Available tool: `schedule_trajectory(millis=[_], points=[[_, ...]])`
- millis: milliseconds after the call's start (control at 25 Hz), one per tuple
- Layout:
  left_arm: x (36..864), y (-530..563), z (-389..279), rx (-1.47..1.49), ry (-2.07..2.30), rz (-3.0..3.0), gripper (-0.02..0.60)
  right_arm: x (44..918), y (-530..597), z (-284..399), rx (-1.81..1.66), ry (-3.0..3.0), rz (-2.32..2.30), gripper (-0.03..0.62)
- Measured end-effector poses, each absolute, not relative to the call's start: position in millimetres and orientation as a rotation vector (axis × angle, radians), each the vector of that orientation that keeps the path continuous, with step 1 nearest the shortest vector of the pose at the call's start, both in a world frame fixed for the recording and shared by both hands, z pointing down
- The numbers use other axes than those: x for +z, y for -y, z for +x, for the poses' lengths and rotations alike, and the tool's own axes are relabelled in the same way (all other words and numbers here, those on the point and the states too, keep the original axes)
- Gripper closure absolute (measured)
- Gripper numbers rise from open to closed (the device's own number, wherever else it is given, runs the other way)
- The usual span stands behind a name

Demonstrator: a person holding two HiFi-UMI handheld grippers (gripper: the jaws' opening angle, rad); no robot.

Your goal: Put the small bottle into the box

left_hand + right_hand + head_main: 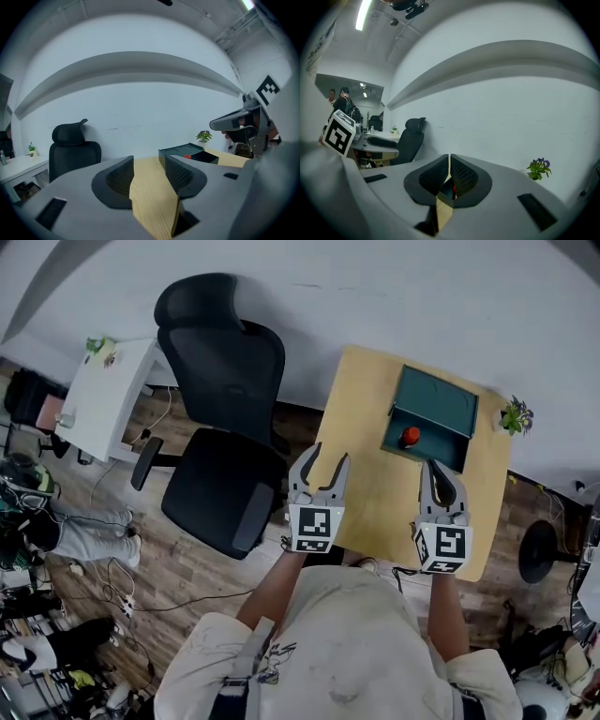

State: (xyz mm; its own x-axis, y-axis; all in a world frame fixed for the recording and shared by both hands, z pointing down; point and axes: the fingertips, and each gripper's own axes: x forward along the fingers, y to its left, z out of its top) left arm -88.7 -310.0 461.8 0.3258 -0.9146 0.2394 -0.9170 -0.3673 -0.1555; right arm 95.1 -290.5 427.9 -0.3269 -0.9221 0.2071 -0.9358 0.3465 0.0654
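Observation:
A dark green box (433, 397) lies with its lid open at the back of the wooden table (370, 474). A small red object (411, 436), probably the small bottle, rests inside it. In the left gripper view it is a red spot (186, 156) in the box (183, 153). My left gripper (329, 456) hangs open and empty over the table's left edge, well short of the box. Just in front of the box, my right gripper (437, 465) is shut with nothing held. Its pads (458, 174) nearly touch, and a red sliver (453, 190) shows through the gap.
A black office chair (225, 427) stands close to the table's left side. A small potted plant (515, 415) sits at the back right corner by the box. A white side table (103, 395) is farther left. Cables and clutter cover the floor at the left.

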Motion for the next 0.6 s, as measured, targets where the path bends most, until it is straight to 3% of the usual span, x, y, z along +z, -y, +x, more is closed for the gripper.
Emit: schedule_trajectory(millis=[280, 600], points=[[452.6, 314.4, -91.9, 0.411, 1.769, 2.558, 0.440, 424.6, 294.1, 92.5, 0.084, 2.401, 1.680, 0.568], [449.1, 315.4, -92.8, 0.387, 1.773, 2.564, 0.574, 424.2, 295.7, 93.0, 0.074, 2.401, 1.673, 0.568]])
